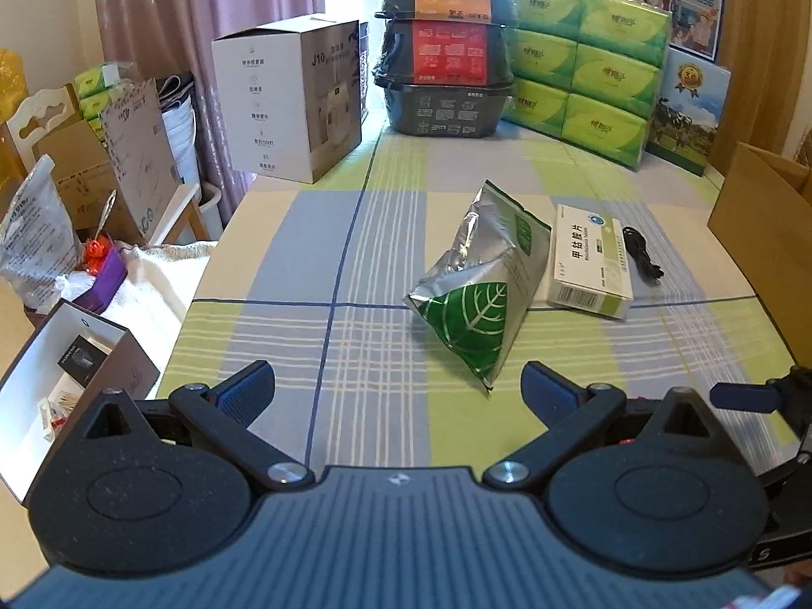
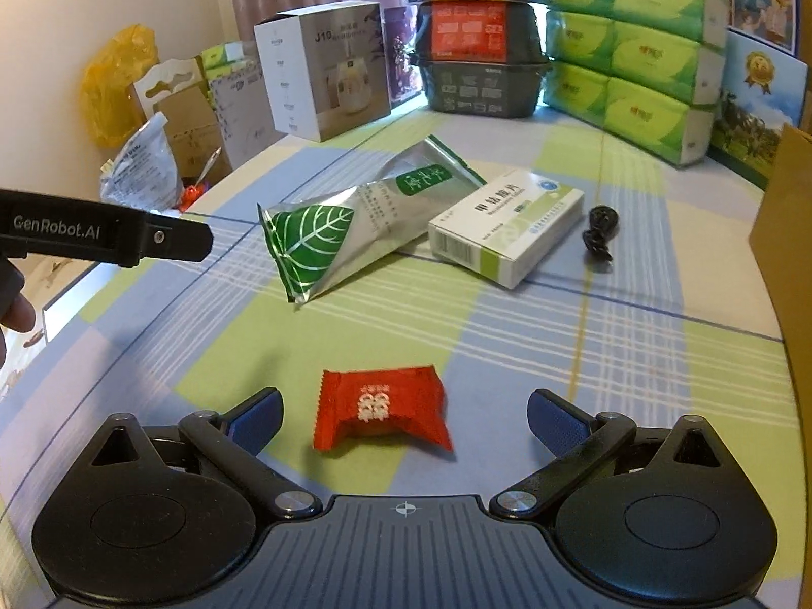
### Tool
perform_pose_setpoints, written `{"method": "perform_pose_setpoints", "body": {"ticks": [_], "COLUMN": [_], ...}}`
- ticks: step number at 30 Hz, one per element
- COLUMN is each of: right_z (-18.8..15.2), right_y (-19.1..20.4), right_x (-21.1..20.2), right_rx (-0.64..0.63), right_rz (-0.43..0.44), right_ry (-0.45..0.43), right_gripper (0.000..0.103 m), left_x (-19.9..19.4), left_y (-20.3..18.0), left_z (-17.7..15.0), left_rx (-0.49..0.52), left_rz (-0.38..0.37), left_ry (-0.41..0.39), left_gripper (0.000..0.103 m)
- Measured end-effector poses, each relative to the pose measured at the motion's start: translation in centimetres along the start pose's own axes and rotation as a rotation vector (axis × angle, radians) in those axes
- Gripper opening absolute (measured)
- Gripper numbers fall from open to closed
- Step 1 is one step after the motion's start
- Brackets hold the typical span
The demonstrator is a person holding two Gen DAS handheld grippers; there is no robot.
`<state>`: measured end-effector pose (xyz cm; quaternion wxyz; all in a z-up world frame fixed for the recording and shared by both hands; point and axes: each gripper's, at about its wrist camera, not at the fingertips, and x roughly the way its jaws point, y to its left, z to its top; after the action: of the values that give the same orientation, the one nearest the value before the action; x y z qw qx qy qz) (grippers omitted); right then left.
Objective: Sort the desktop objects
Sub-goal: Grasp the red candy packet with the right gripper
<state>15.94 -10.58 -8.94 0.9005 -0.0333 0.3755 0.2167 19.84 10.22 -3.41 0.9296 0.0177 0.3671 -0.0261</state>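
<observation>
The right gripper [image 2: 404, 418] hangs low with its fingers spread wide and empty, the red candy packet [image 2: 381, 413] lying between them on the checked tablecloth [image 2: 583, 355]. The step seems to be the first pick; next it likely must lower and close on the packet. The left gripper [image 1: 398, 388] is also spread and empty, near the silver-green pouch [image 1: 482, 279]. Beside it lie a medicine box [image 1: 591, 261] and a black cable [image 1: 642, 254]. Boxes and tissue packs [image 1: 583, 66] crowd the far edge.
</observation>
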Motion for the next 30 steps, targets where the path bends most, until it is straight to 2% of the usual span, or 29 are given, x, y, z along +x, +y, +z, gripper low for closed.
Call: {"method": "perform_pose_setpoints", "body": {"ticks": [3,5,11,22,26,27,30], "right_z": [0.0,-0.1,-0.7,-0.9,-0.8,-0.8,-0.7], "right_y": [0.4,0.6,0.6,1.1,1.0,1.0,0.8], "right_x": [0.7,1.3,2.1,2.2,2.2,2.2,2.1], "right_rx": [-0.027,-0.028,-0.027,-0.09,-0.074,-0.071,-0.061], "right_rz": [-0.003,-0.004,-0.028,-0.032,-0.021,-0.023,-0.03], "right_ry": [-0.007,-0.001,0.015,-0.002,0.001,-0.001,0.001], "right_gripper": [0.087,0.083,0.075,0.062,0.053,0.047,0.045], "left_x": [0.5,0.8,1.2,1.3,1.4,1.4,1.5], "left_y": [0.3,0.5,0.9,0.7,0.6,0.5,0.3], "left_z": [-0.1,-0.1,-0.1,-0.2,-0.3,-0.3,-0.3], "left_rx": [-0.01,-0.017,-0.061,-0.059,-0.056,-0.053,-0.044], "left_rz": [-0.005,-0.01,-0.031,-0.037,-0.04,-0.04,-0.043], "left_ry": [0.013,0.018,0.022,0.024,0.026,0.026,0.027], "left_gripper": [0.101,0.101,0.101,0.101,0.101,0.101,0.101]}}
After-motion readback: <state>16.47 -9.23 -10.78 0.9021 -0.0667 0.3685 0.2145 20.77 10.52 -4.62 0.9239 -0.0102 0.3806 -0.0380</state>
